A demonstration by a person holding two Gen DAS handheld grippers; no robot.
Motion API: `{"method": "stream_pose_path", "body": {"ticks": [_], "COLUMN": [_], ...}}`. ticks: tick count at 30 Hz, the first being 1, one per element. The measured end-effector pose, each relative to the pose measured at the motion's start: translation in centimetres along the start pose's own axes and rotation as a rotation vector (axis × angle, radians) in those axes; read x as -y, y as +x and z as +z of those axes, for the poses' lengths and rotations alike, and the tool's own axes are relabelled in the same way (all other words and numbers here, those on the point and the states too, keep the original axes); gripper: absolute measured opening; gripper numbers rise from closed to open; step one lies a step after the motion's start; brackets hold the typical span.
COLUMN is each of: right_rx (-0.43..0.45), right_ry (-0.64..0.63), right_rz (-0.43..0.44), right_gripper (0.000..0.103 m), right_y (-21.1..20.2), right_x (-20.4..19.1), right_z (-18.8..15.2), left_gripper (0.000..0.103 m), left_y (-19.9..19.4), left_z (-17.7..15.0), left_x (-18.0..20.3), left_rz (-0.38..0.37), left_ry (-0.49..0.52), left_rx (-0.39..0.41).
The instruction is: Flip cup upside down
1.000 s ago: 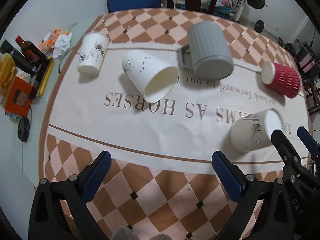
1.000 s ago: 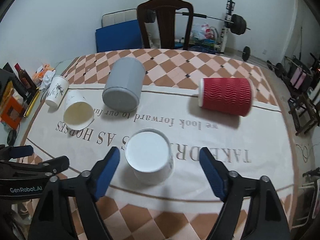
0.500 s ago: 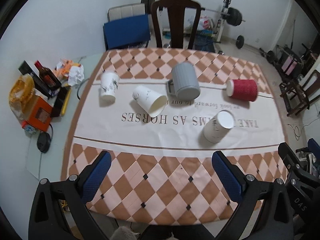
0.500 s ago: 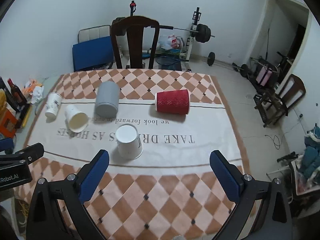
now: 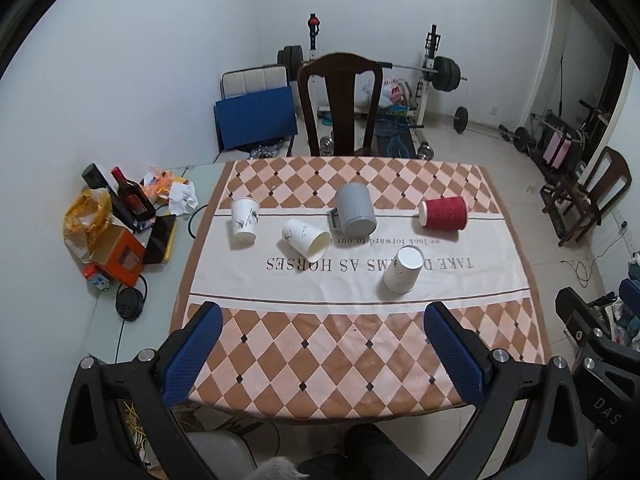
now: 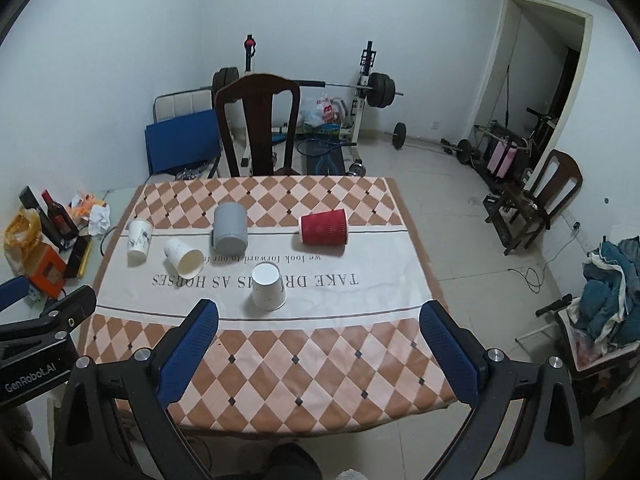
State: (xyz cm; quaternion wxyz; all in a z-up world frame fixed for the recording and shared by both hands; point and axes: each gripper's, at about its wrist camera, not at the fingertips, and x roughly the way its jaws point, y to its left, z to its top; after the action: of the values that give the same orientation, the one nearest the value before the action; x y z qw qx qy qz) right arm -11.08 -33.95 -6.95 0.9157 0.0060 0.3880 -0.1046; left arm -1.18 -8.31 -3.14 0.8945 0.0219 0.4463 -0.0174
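Observation:
A white paper cup (image 5: 403, 270) (image 6: 269, 286) stands upside down on the tablecloth's white band. A second white cup (image 5: 306, 239) (image 6: 184, 257) lies on its side, mouth toward me. A third white cup (image 5: 245, 222) (image 6: 139, 237) stands at the left. A grey mug (image 5: 354, 212) (image 6: 229, 227) and a red ribbed cup (image 5: 443, 213) (image 6: 324, 227) lie on their sides. My left gripper (image 5: 320, 348) and my right gripper (image 6: 320, 346) are both open and empty, held high above the table's near edge.
The checkered tablecloth (image 5: 340, 344) covers the table. Bottles, an orange box and papers (image 5: 120, 220) crowd the left side table. A dark wooden chair (image 5: 340, 104) stands behind the table. Gym weights (image 6: 380, 92) and another chair (image 6: 540, 196) stand beyond.
Both grippers have pulled back and up, away from the table. The right gripper has left the upside-down white cup standing on the cloth.

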Motion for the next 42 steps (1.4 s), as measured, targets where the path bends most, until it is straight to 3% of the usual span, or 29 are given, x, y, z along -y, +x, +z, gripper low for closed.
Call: {"method": "stream_pose_path", "body": {"ticks": [14, 42], "right_rx": [0.043, 0.022], "right_ry": [0.015, -0.007], "right_rz": [-0.009, 0.024], "right_gripper": [0.103, 0.103], "right_y": [-6.8, -7.5], "right_x": [2.0, 2.1], "right_z": [0.5, 0.0], "left_gripper": [0.103, 0.103], "left_y": [-4.9, -5.8], "left_z": [-0.6, -1.4], "left_x": [0.6, 0.5], "left_rz": [-0.015, 0.022], "left_ry": [0.005, -0.011], "left_rx": [0.033, 0.011]}}
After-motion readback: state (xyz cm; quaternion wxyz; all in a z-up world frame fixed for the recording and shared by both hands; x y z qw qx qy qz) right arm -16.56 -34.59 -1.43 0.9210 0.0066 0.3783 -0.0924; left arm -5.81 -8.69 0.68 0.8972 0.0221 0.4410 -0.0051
